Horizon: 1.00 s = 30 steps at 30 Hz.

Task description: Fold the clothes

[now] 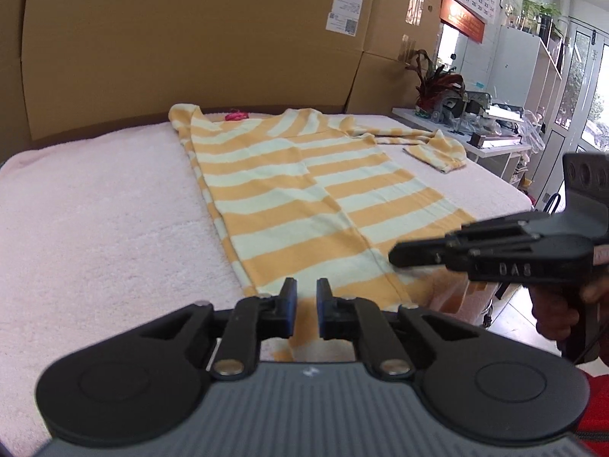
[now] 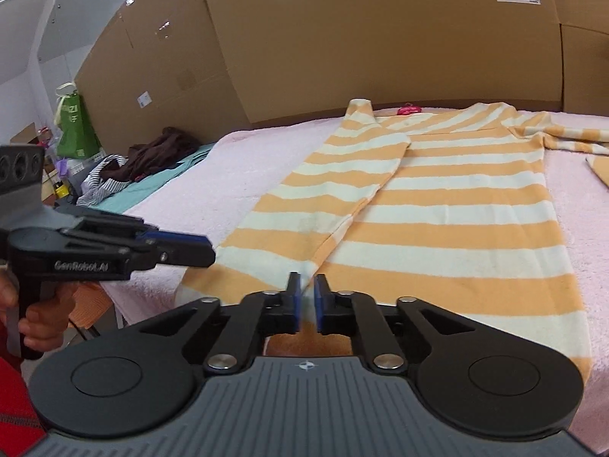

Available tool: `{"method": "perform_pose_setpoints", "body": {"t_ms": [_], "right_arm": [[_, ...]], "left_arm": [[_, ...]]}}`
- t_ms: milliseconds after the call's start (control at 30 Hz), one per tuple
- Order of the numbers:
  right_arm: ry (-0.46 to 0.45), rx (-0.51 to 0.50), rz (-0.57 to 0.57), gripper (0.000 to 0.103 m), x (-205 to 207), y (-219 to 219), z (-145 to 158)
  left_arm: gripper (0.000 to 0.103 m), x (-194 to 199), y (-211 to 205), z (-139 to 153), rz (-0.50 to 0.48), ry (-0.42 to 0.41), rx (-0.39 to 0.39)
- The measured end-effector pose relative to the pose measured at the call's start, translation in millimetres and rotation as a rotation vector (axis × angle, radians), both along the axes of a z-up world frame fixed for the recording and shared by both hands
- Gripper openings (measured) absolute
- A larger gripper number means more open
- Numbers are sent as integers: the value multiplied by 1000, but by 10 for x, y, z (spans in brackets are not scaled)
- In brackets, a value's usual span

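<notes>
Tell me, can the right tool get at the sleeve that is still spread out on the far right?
Probably yes. The right tool sits at the sweater's near hem, and only flat fabric and the pink cover lie between it and the unfolded sleeve.

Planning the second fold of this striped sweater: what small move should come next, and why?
Probably lift the near hem with both tools and carry it toward the collar. One side already lies folded over the sweater, and the left tool and right tool sit nearly closed at that hem.
</notes>
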State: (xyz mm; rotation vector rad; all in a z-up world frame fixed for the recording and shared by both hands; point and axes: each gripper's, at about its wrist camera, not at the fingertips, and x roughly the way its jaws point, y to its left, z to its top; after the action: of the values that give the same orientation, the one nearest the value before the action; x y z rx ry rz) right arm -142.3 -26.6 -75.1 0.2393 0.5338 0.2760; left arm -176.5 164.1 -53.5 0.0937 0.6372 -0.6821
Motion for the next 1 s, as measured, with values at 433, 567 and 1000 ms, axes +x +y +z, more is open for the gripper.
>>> {"method": "perform_pose_setpoints", "body": {"t_ms": [433,567,1000], "right_arm": [[45,108,-84,3,546,-122,-7],[53,89,-146,29,710,-144,57],[20,1,-85,36,729,-76,148]], "left_arm": [[46,-196,-40,-52,-32,-7,14],[54,-258,-61,-62,-49,-18,19],[20,-272,92,-37,-48,-11,15]]}}
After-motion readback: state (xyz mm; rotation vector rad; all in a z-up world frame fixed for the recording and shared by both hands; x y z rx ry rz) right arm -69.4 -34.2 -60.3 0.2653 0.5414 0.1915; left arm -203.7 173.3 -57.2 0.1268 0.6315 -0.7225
